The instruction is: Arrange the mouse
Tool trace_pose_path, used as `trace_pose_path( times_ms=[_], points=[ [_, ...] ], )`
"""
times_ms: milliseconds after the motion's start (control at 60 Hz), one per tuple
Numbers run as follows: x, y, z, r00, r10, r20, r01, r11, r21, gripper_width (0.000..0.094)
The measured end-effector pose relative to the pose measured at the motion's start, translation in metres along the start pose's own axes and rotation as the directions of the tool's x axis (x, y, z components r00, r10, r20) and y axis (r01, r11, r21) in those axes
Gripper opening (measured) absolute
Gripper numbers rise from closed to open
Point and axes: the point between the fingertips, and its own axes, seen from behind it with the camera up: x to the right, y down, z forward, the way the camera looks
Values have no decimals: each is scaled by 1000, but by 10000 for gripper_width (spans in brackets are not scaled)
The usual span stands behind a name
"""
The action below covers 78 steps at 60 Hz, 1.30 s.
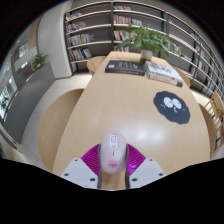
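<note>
Between the pink pads (96, 157) of the gripper (113, 165) sits a white mouse (113, 152), clamped from both sides and held over the near edge of the wooden desk (110, 100). Beyond it, to the right, a dark round mouse mat (172, 106) lies on the desk. Farther back are books (163, 72), a keyboard (124, 67) and a potted plant (148, 40), with bookshelves (95, 30) behind.
</note>
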Motion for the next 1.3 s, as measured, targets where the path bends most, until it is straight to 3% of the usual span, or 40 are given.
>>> trace_pose_path(
  times_ms=[300, 433, 567, 750, 900, 1117, 1217, 1300],
  points=[
    [101, -275, -82, 998, -9, -56, 31, 917, 398, 310],
    [187, -337, -69, 995, 38, -96, 9, 893, 450, 311],
    [261, -292, 4, 989, 75, -126, -25, 933, 360, 310],
    [301, -189, 101, 987, 108, -119, -93, 988, 124, 311],
    [305, -137, 137, 988, 118, -101, -115, 993, 39, 316],
    [304, -124, 143, 990, 112, -86, -112, 994, 10, 475],
    [299, -134, 126, 992, 93, -81, -94, 996, -6, 744],
    [292, -163, 90, 993, 84, -89, -78, 994, 73, 841]
  ],
)
